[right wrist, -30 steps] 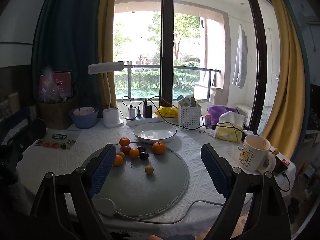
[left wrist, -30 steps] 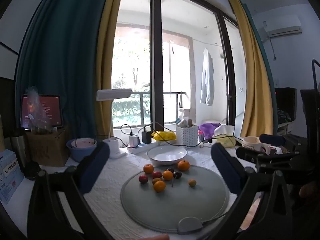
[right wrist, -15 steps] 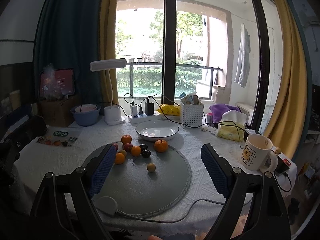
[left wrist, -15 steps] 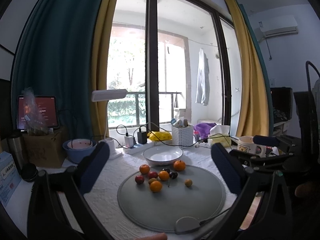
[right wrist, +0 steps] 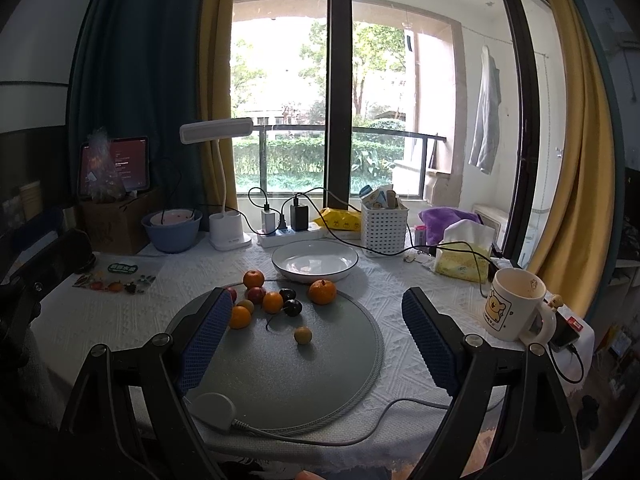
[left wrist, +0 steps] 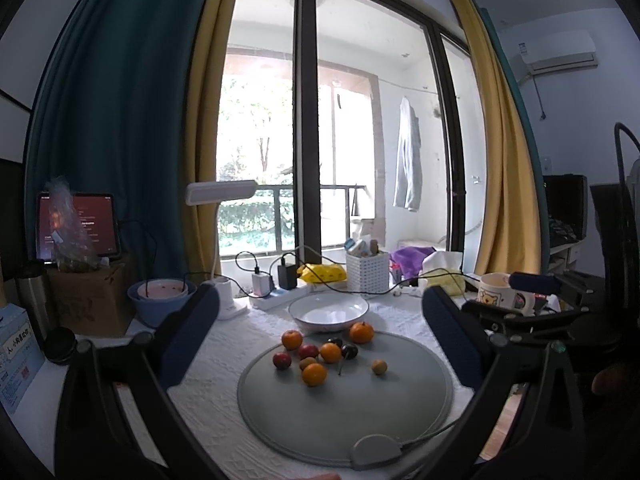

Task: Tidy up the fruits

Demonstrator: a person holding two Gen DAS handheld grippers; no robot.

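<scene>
Several small fruits lie on a round grey mat (left wrist: 344, 412) (right wrist: 280, 364): oranges (left wrist: 314, 374) (right wrist: 322, 292), red fruits (left wrist: 282, 360) (right wrist: 256, 293), dark cherries (left wrist: 349, 351) (right wrist: 292, 307) and a small tan fruit (left wrist: 379, 367) (right wrist: 303, 335). An empty white plate (left wrist: 328, 312) (right wrist: 315, 261) stands just behind the mat. My left gripper (left wrist: 320, 320) is open and empty, held above the near side of the mat. My right gripper (right wrist: 316, 320) is open and empty, also short of the fruits.
A white mug (right wrist: 514, 306) (left wrist: 498, 294) stands at the right. A tissue pack (right wrist: 464, 256), white basket (right wrist: 384, 228), power strip (right wrist: 280, 234), desk lamp (right wrist: 226, 228) and blue bowl (right wrist: 172, 230) line the back. A cabled white puck (right wrist: 212, 408) lies on the mat's near edge.
Both views have shifted slightly, so the fruits and plate sit a little differently in frame. Both grippers stay open and empty. No fruit has moved.
</scene>
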